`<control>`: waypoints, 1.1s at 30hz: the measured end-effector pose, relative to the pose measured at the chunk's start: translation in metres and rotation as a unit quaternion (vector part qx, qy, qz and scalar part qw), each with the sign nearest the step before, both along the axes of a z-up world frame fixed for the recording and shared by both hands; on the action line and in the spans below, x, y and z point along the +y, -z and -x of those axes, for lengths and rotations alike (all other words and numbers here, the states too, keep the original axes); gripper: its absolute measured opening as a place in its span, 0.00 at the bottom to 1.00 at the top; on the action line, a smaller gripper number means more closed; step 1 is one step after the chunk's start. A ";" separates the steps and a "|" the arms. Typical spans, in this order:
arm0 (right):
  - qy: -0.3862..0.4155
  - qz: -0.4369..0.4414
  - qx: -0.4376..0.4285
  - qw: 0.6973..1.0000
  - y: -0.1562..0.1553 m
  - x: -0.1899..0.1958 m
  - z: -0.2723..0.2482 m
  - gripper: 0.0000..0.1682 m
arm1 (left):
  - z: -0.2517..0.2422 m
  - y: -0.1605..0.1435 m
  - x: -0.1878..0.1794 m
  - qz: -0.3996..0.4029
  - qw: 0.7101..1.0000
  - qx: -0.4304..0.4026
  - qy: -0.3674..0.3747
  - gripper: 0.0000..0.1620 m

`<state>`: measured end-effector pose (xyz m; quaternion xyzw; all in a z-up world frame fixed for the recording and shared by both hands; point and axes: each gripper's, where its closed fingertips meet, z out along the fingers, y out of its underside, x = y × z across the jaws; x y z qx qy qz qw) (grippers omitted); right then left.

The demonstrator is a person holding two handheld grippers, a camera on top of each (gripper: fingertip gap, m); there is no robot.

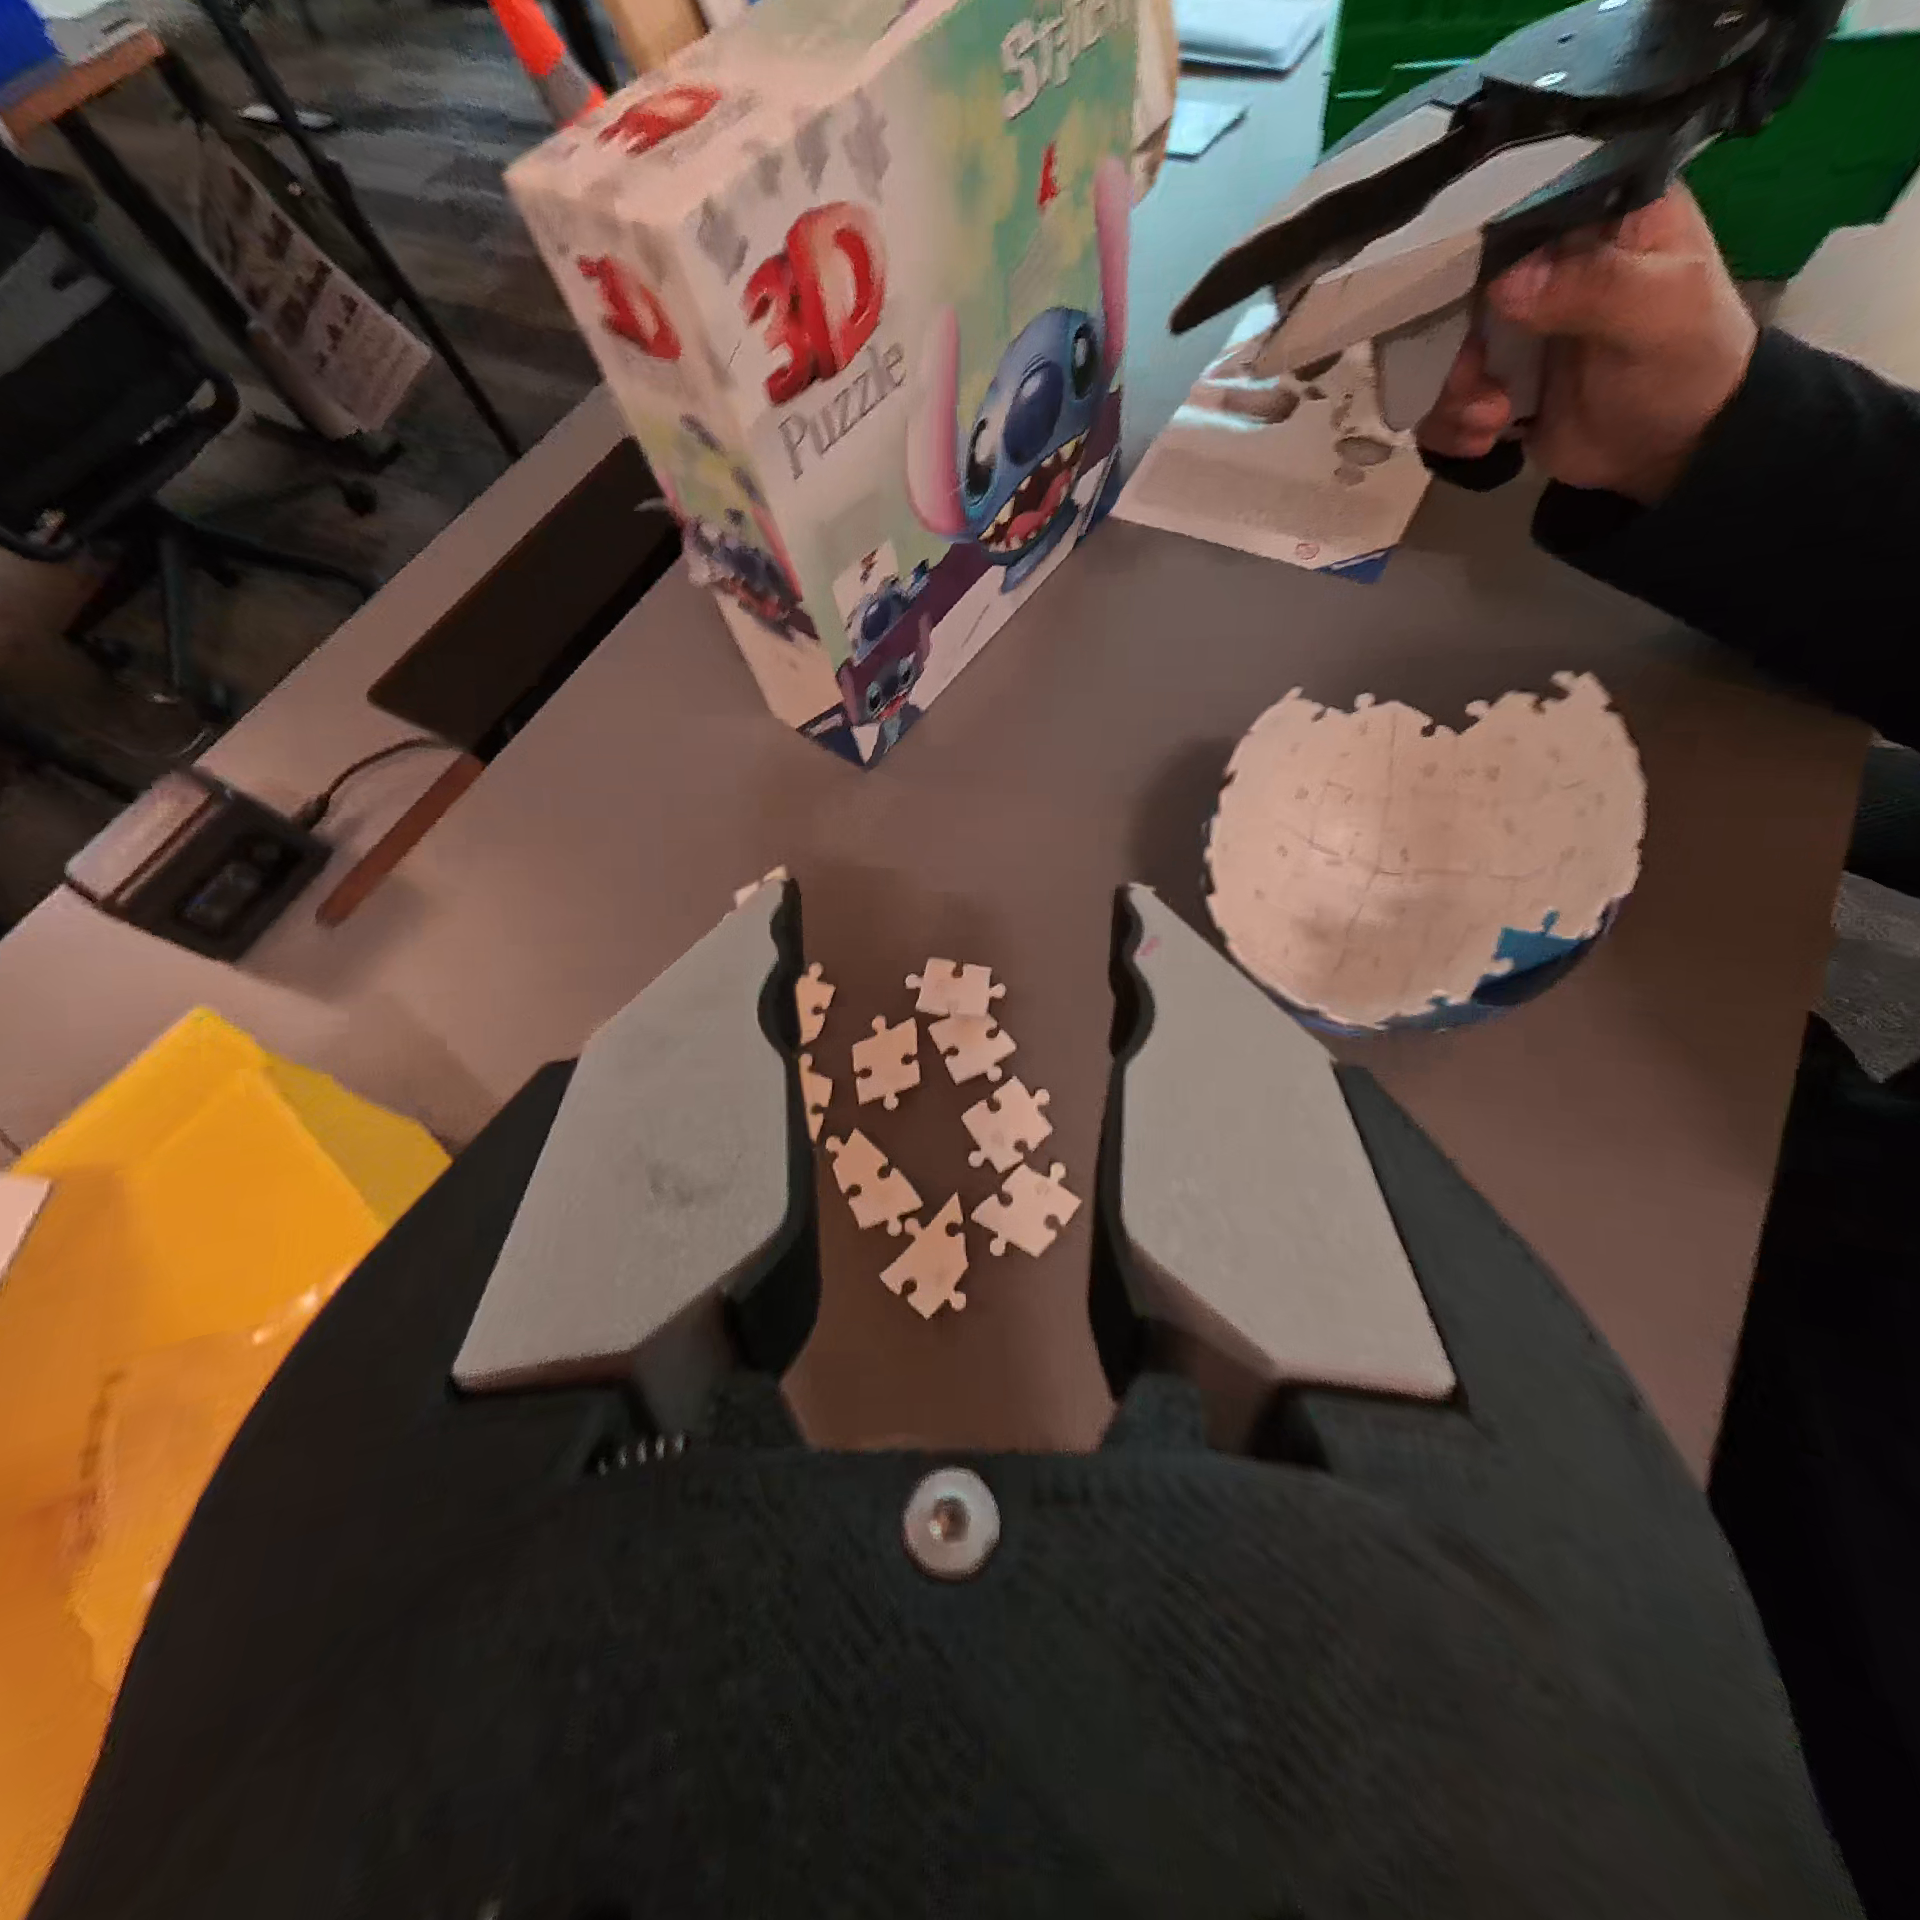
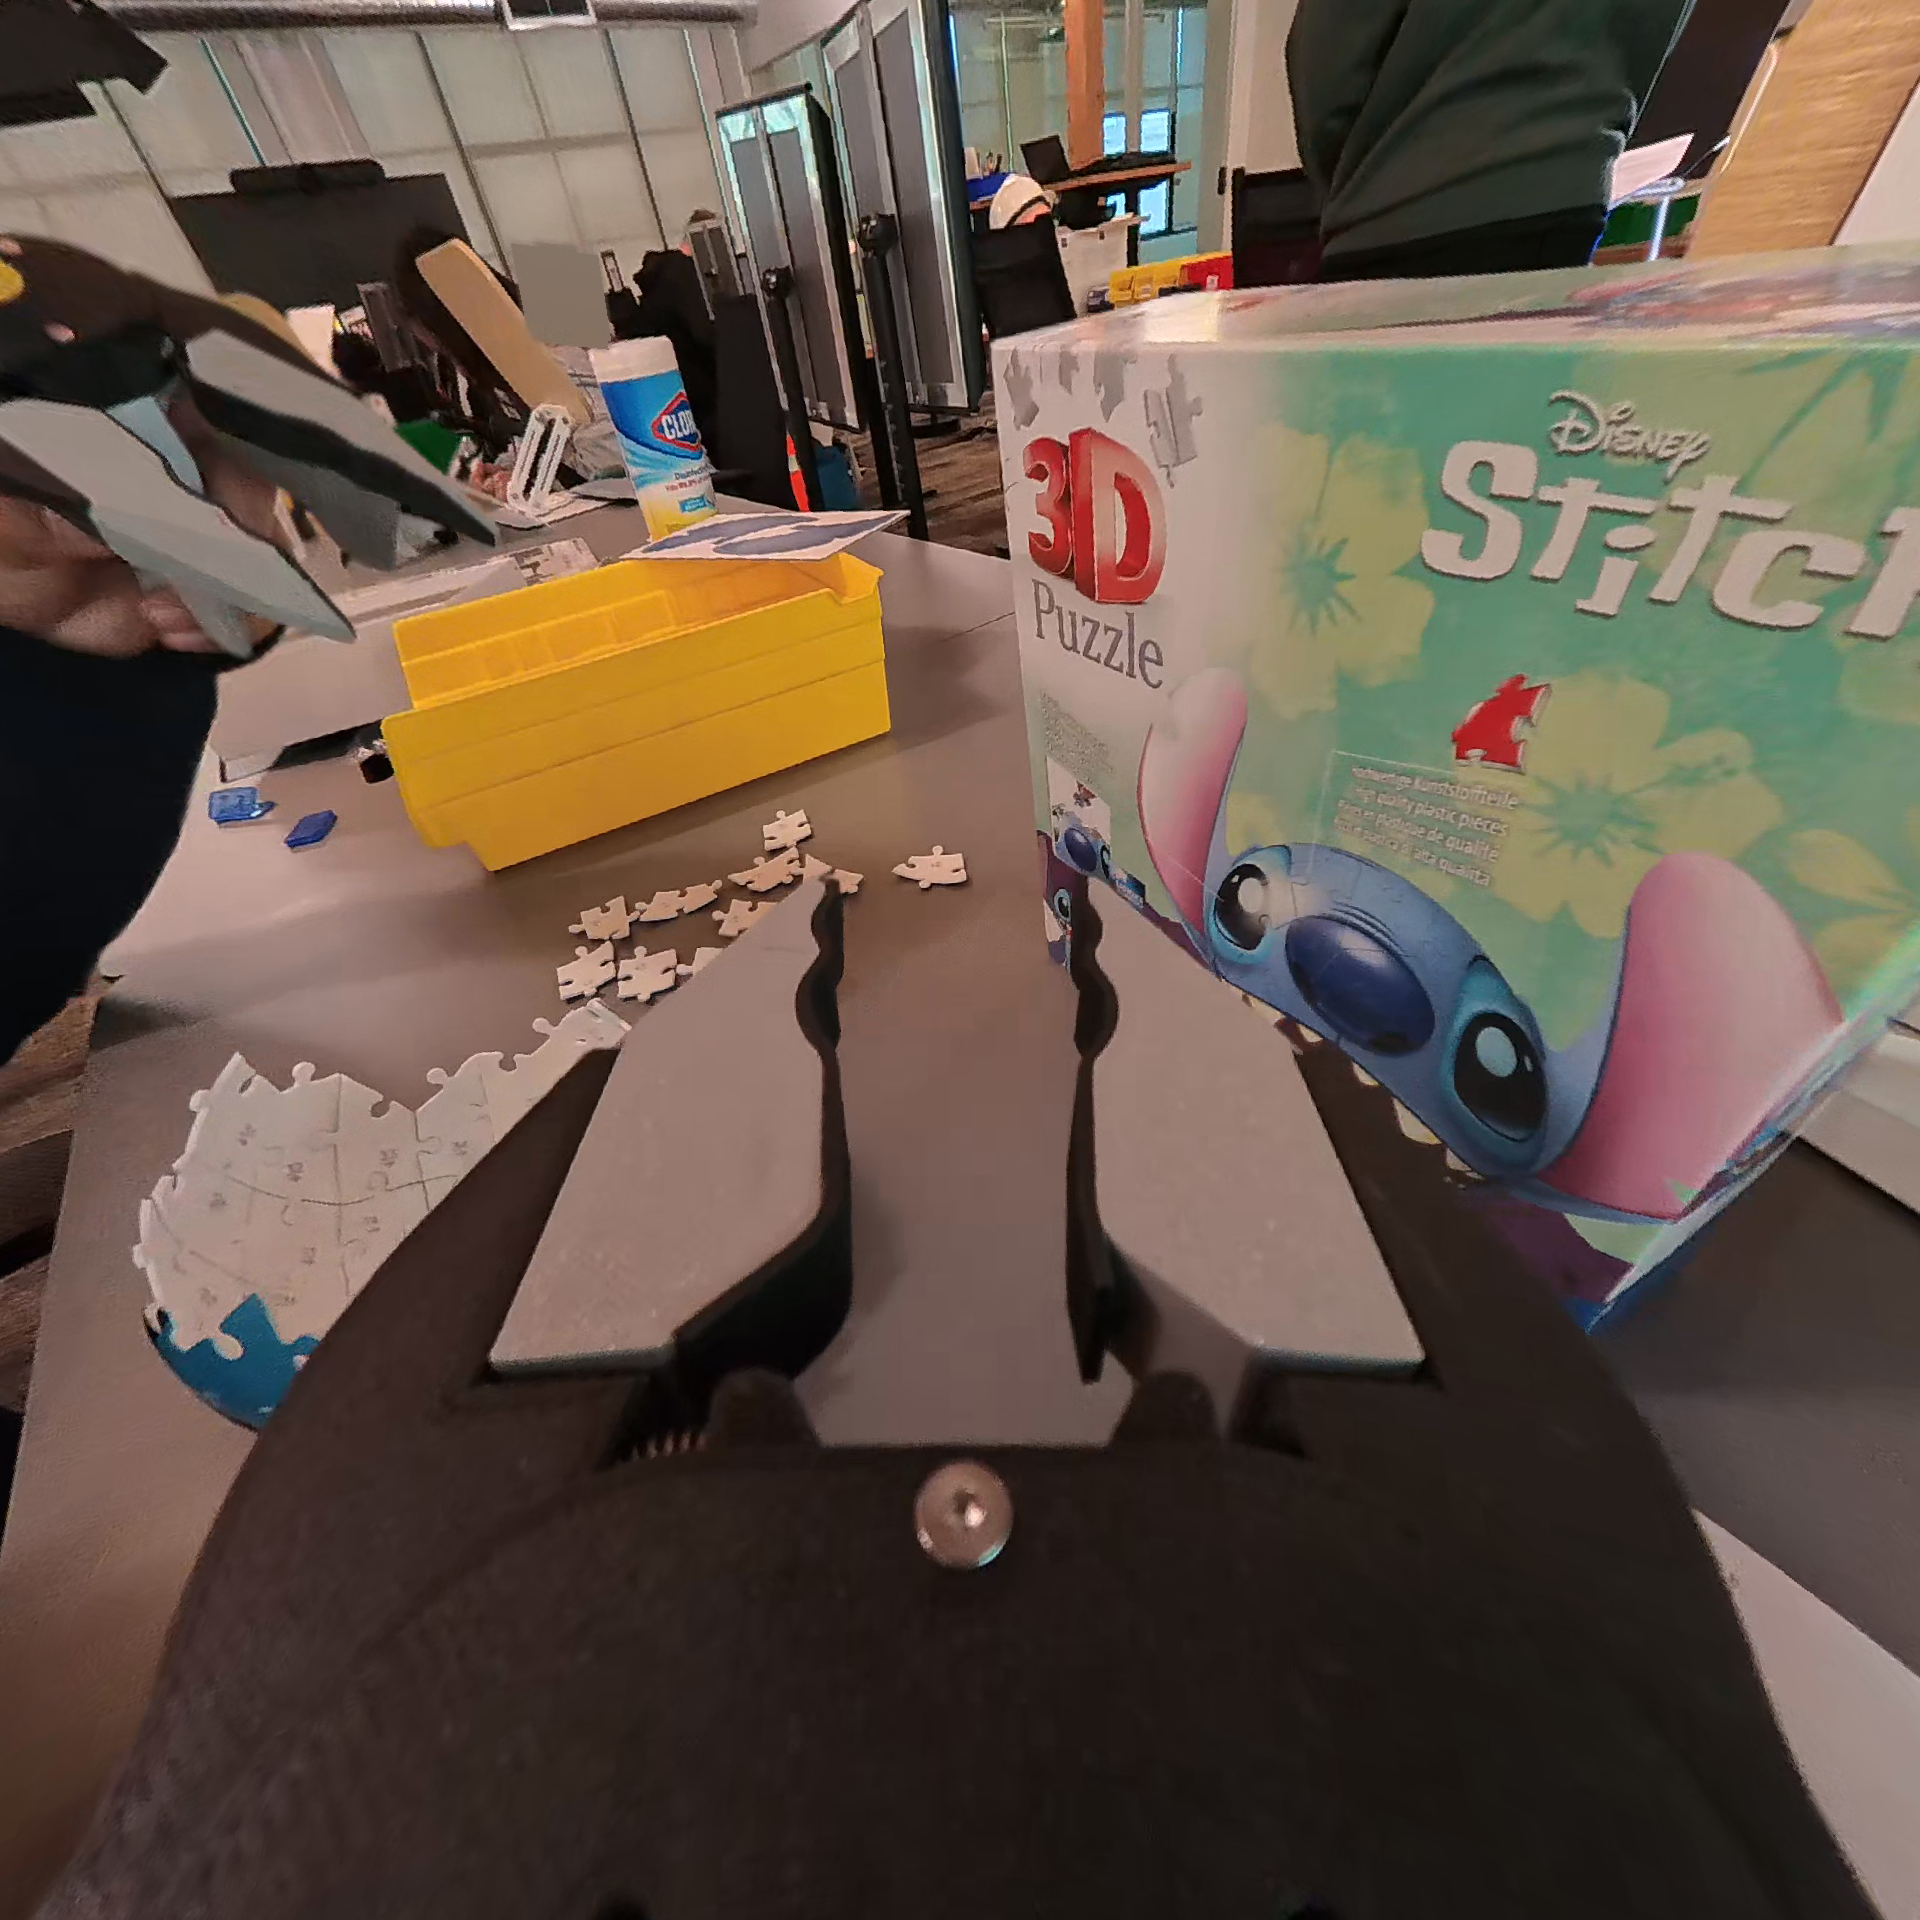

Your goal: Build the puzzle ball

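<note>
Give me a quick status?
Left gripper open over loose pieces. Right gripper open, empty. Half-built ball untouched. Box near right gripper.

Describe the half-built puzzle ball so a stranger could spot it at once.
Start at the tall puzzle box standing on the grey table. Nearer than it, beside the loose white pieces, sits the half-built ball. It alone is a curved open bowl, white inside, blue outside, with a jagged rim.

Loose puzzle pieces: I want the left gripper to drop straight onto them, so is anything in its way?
Nothing visible. The left gripper hangs open above the loose puzzle pieces, which lie on bare table. The half-built ball sits off to one side.
</note>
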<state>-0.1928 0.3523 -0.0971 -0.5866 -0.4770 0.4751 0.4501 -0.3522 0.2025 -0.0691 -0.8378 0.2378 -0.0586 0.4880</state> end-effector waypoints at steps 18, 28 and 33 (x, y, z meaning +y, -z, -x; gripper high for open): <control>0.025 -0.044 -0.120 0.991 0.052 0.000 0.024 0.30 | 0.039 0.054 -0.006 -0.065 0.987 -0.117 -0.087 0.34; 0.054 -0.040 -0.076 0.995 0.040 0.010 0.018 0.31 | 0.059 0.018 -0.014 -0.155 0.973 -0.126 -0.120 0.30; 0.064 -0.068 -0.092 0.991 0.043 0.009 0.020 0.30 | 0.057 0.024 -0.012 -0.140 0.975 -0.125 -0.116 0.29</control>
